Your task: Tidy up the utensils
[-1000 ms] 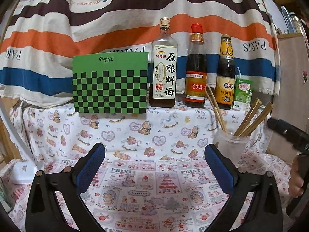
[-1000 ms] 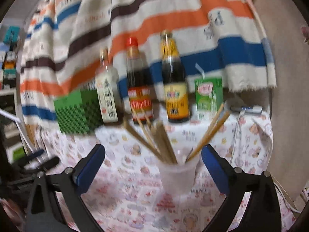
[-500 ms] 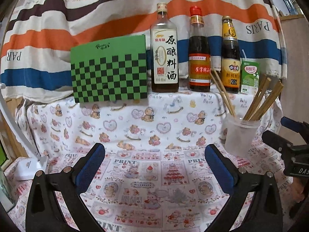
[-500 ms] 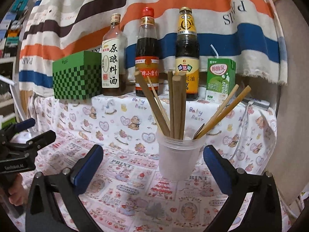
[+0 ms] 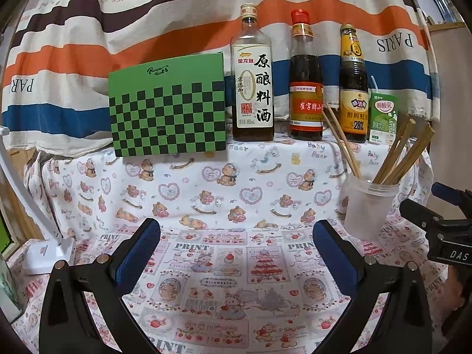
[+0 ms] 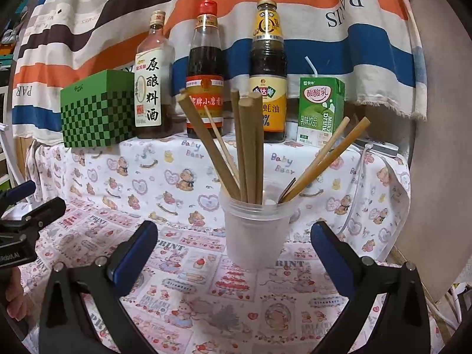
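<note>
Chopsticks [image 6: 247,147], all standing in a frosted plastic cup [image 6: 255,236], sit directly ahead of my right tongs [image 6: 234,253], with the cup centred in the gap between the two blue pads and slightly beyond them. Seen from my left tongs [image 5: 236,249], the same cup [image 5: 368,209] lies ahead and off to the right, well outside that pair's gap. Both pairs of tongs are spread wide and hold nothing; the left pair faces only bare printed cloth on the tabletop [image 5: 224,280].

Inside the cup I count one cluster leaning left or upright and two lighter sticks [image 6: 324,159] splayed to the right; a dark, curved tip [image 6: 287,190] shows at the rim, but I cannot tell what it belongs to. Beyond the cup, on a raised cloth-covered ledge, stand a green chequered box [image 6: 97,115], a cooking-wine bottle [image 6: 150,85], a red-capped bottle [image 6: 205,73], an oyster-sauce bottle [image 6: 268,70] and a milk-drink carton [image 6: 320,109].

Progress, as I judge it: no utensil lies loose on the cloth in either view, so the gathering appears largely done. What may remain is tidying the splayed sticks into one bundle or repositioning the cup. My right tongs are placed for either; neither pair touches anything yet.
</note>
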Demonstrator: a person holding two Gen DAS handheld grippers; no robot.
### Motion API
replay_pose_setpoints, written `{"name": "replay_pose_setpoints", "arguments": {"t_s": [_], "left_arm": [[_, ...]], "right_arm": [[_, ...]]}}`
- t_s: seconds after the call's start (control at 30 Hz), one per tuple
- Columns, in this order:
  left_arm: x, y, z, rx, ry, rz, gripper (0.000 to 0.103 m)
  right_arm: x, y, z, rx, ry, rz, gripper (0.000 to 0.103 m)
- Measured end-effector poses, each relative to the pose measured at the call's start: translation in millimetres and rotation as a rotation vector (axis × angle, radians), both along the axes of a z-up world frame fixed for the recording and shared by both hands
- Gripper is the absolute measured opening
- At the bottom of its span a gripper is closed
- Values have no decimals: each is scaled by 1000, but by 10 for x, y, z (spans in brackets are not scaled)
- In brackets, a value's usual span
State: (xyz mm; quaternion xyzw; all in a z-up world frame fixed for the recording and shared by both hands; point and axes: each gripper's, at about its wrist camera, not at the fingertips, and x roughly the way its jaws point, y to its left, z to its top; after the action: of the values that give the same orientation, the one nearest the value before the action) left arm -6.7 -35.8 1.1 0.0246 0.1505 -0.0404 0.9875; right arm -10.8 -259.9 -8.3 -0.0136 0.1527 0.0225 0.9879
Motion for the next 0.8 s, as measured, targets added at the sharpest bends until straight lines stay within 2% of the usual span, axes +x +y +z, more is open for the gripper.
{"name": "replay_pose_setpoints", "arguments": {"t_s": [0.8], "left_arm": [[13,5,-12,-3,8,-2,103]], "right_arm": [[9,-5,2,1,0,-5,103]]}}
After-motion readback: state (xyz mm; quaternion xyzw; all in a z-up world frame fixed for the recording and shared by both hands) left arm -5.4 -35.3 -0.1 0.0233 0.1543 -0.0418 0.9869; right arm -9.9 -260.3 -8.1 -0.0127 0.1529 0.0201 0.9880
